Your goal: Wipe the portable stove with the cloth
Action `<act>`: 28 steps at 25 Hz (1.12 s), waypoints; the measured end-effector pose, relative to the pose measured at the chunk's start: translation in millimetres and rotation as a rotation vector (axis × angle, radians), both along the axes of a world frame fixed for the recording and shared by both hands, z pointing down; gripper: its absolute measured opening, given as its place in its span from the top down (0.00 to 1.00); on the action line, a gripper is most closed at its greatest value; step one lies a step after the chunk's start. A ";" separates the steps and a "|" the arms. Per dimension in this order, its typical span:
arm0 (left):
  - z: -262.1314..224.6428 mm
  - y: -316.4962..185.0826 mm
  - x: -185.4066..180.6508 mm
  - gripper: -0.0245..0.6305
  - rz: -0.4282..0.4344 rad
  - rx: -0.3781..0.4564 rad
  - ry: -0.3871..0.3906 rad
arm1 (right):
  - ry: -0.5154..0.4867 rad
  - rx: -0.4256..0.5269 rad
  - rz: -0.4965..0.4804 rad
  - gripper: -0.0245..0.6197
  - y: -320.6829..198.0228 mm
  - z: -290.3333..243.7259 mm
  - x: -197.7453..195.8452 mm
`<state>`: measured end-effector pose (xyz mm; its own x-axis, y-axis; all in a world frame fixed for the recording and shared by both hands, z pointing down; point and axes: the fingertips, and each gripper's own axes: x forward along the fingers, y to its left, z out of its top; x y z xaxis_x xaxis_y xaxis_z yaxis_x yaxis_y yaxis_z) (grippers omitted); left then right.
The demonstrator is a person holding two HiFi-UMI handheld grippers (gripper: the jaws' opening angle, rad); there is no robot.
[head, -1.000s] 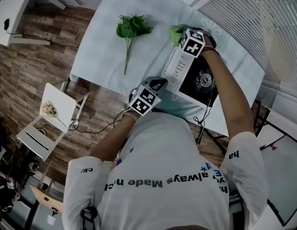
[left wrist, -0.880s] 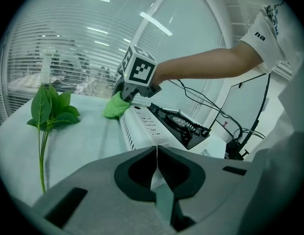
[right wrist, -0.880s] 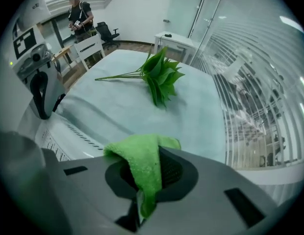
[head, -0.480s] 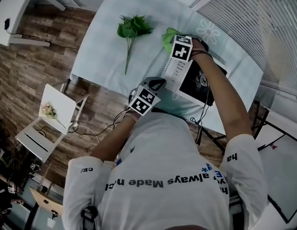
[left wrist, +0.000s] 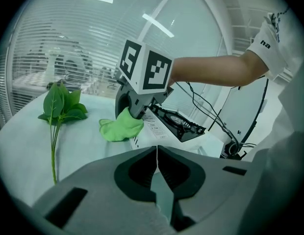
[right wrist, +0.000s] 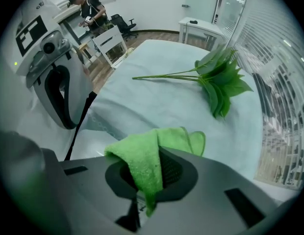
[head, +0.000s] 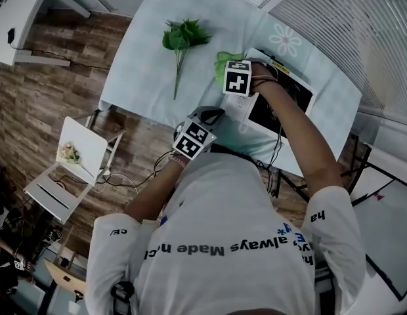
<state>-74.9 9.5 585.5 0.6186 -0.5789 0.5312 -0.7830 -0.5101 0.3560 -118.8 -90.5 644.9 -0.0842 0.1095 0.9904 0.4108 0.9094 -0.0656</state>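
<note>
A white portable stove (head: 295, 94) with a black burner top stands at the table's right side; my forearm hides part of it. My right gripper (head: 228, 71) is shut on a green cloth (head: 221, 62) at the stove's left edge, by the control panel. The left gripper view shows that cloth (left wrist: 120, 129) pressed against the stove's (left wrist: 179, 124) near-left corner. The cloth (right wrist: 144, 158) bunches between the right jaws. My left gripper (head: 212, 115) hangs shut and empty at the table's near edge, close to the stove's front.
A green leafy sprig (head: 180, 38) lies on the pale table cover (head: 138, 58), left of the stove. Cables hang from the stove's near side. On the floor stands a white chair (head: 75, 153). A person (right wrist: 88, 9) stands far off by a chair.
My right gripper has slid the cloth leftward and nearer to me, from the stove's far edge to its left control-panel side. The left gripper has stayed put.
</note>
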 end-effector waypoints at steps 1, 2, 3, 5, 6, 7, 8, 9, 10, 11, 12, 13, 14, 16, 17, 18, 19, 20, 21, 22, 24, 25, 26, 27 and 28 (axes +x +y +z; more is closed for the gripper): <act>-0.6 1.8 -0.9 0.94 0.003 0.001 -0.003 | 0.004 -0.005 -0.006 0.93 7.0 0.1 -0.2; -0.8 3.2 -2.3 0.94 0.005 0.002 -0.006 | 0.008 -0.011 -0.012 0.93 13.7 0.2 -0.5; -0.9 4.2 -4.2 0.94 0.007 0.002 -0.008 | 0.012 -0.017 -0.017 0.93 20.4 0.2 -0.7; -0.8 6.3 -8.3 0.94 0.007 0.001 -0.014 | 0.021 -0.034 -0.026 0.93 34.4 0.0 -1.0; -0.9 7.6 -10.1 0.94 0.007 0.001 -0.017 | 0.023 -0.042 -0.030 0.93 41.9 -0.2 -1.0; -1.3 9.1 -11.8 0.94 0.008 0.001 -0.020 | 0.024 -0.051 -0.035 0.93 49.9 -0.6 -1.1; -1.7 10.8 -13.6 0.94 0.010 0.002 -0.024 | 0.023 -0.059 -0.040 0.93 58.2 -1.1 -1.4; -1.6 12.8 -15.5 0.94 0.012 0.002 -0.029 | 0.020 -0.068 -0.045 0.93 66.7 -1.8 -1.8; -0.9 15.0 -17.6 0.94 0.016 0.001 -0.035 | 0.016 -0.075 -0.049 0.93 74.9 -2.5 -2.1; -0.2 16.9 -19.7 0.94 0.020 0.000 -0.041 | 0.011 -0.077 -0.052 0.93 82.0 -2.9 -2.5; -0.1 18.3 -21.8 0.94 0.023 -0.002 -0.045 | 0.004 -0.074 -0.052 0.93 86.8 -3.0 -3.2; -0.7 19.3 -24.2 0.94 0.025 -0.004 -0.048 | -0.010 -0.064 -0.046 0.93 88.6 -3.4 -4.7; -2.1 20.2 -26.8 0.94 0.025 -0.008 -0.047 | -0.036 -0.051 -0.026 0.93 87.5 -5.1 -7.0; -11.2 20.5 -31.4 0.94 0.012 -0.007 -0.023 | -0.131 -0.027 0.077 0.93 77.6 -17.3 -11.2; -19.7 18.7 -33.5 0.94 -0.002 0.003 -0.002 | -0.196 -0.017 0.154 0.93 70.1 -27.9 -10.8; -30.5 15.3 -35.6 0.94 -0.018 0.023 0.016 | -0.266 -0.007 0.236 0.93 62.0 -40.9 -8.3; -42.7 10.4 -37.6 0.94 -0.033 0.050 0.031 | -0.340 0.004 0.320 0.93 54.1 -55.9 -4.3; -55.7 4.6 -39.0 0.94 -0.044 0.081 0.041 | -0.414 0.015 0.400 0.93 47.2 -72.0 0.9; -68.7 -1.6 -39.1 0.94 -0.051 0.112 0.050 | -0.484 0.024 0.476 0.93 41.4 -88.0 7.4; -81.6 -8.4 -38.2 0.94 -0.053 0.141 0.057 | -0.550 0.034 0.547 0.93 36.4 -103.6 15.0; -106.0 -23.6 -34.0 0.94 -0.048 0.197 0.063 | -0.674 0.058 0.676 0.93 27.7 -133.5 32.7; -117.8 -31.3 -31.4 0.94 -0.043 0.225 0.064 | -0.732 0.074 0.738 0.93 24.3 -148.2 42.5; -129.8 -38.8 -28.6 0.94 -0.039 0.256 0.063 | -0.786 0.092 0.798 0.93 21.8 -162.9 52.6; -142.1 -46.0 -26.0 0.94 -0.037 0.292 0.062 | -0.838 0.111 0.852 0.93 19.8 -178.0 62.7; -154.4 -52.7 -23.8 0.94 -0.039 0.332 0.059 | -0.889 0.133 0.898 0.93 18.3 -193.6 72.4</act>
<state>-98.7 -43.2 431.0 0.6170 -0.7378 0.2738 -0.7869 -0.5761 0.2211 -46.4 -72.3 451.3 -0.7155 -0.4265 0.5534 -0.4957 0.8680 0.0281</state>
